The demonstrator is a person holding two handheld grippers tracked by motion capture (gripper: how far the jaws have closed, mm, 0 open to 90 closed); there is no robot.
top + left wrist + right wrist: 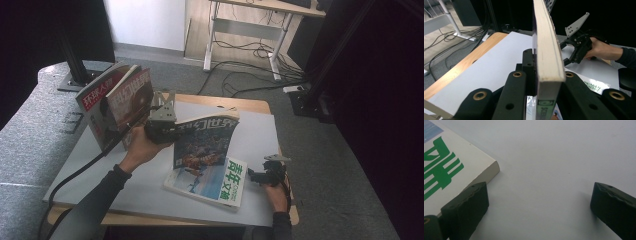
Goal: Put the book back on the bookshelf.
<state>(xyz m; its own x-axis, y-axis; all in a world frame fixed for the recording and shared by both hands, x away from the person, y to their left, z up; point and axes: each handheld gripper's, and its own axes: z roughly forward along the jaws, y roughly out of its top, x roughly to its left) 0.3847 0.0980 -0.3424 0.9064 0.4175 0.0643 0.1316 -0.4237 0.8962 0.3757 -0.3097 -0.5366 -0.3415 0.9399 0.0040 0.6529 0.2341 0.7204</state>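
The left gripper [172,131] pinches a floppy, light magazine [205,137] upright at mid-frame, best gripped near its stiff spine, while the right gripper [256,175] stands wide and empty at lower right beside the flat magazine [207,184] on the table [260,135].

one magazine [207,184] lies flat on the mat [260,135], another [205,137] upright just behind it.

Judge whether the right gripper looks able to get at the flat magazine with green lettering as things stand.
Probably yes. The right gripper is open beside the flat magazine, one jaw by its corner, with bare white sheet between them. The left gripper holds another magazine upright, clear.
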